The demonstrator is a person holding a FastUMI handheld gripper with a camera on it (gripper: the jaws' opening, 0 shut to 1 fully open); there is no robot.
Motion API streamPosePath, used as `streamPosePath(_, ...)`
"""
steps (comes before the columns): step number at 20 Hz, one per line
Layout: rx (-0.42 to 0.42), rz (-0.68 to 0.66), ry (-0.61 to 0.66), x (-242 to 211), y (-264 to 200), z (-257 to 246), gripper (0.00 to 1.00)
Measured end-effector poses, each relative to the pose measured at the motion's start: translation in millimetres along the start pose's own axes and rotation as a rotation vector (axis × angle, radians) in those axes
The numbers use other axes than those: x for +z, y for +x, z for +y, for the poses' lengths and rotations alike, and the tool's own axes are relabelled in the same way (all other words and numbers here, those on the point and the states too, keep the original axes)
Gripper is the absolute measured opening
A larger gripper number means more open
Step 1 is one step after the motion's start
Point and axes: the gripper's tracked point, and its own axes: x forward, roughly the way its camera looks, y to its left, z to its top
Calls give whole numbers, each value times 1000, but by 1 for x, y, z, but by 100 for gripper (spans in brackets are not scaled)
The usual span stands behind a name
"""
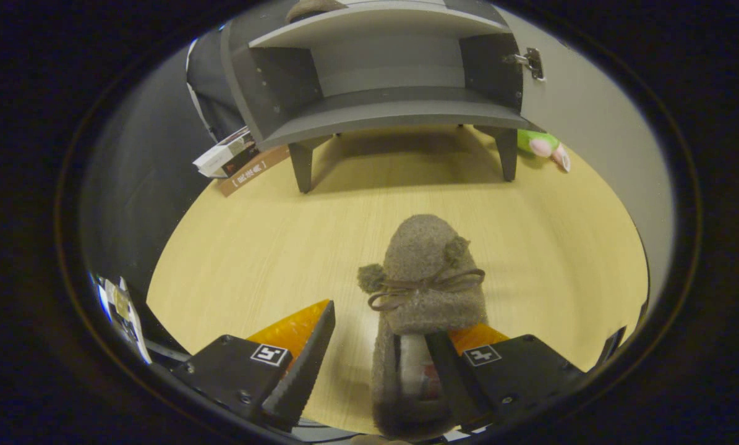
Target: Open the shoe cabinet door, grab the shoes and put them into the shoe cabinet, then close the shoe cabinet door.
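Note:
A grey-brown felt shoe (422, 266) with a bow and pom-poms lies on the wooden floor (252, 247), its toe pointing at the shoe cabinet (381, 108). My gripper (384, 327) is open at the shoe's heel. The right finger (446, 364) reaches into the shoe's opening, and the left finger (310, 346) stands outside, a gap away from the shoe's left wall. The grey cabinet stands on legs beyond the shoe with its door (592, 123) swung open to the right on a hinge (532, 62). Its lower shelf is bare. Another felt shoe (310, 7) sits on the shelf above.
A green and pink plush toy (545, 145) lies by the cabinet's right leg. A white box and a brown box (236, 161) lie left of the cabinet's left leg, against a dark wall. Bare wooden floor stretches between the shoe and the cabinet.

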Motion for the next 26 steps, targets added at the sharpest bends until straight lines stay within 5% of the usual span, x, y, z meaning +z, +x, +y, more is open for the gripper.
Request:
streamPosePath(9, -7, -7, -65, 8, 18, -3, 88)
streamPosePath(11, -20, -14, -83, 10, 19, -10, 80)
streamPosePath(18, 3, -5, -43, 10, 13, -16, 23)
streamPosePath(22, 42, 9, -18, 7, 1, -8, 10)
streamPosePath(26, 82, -50, -16, 29, -37, -3, 8)
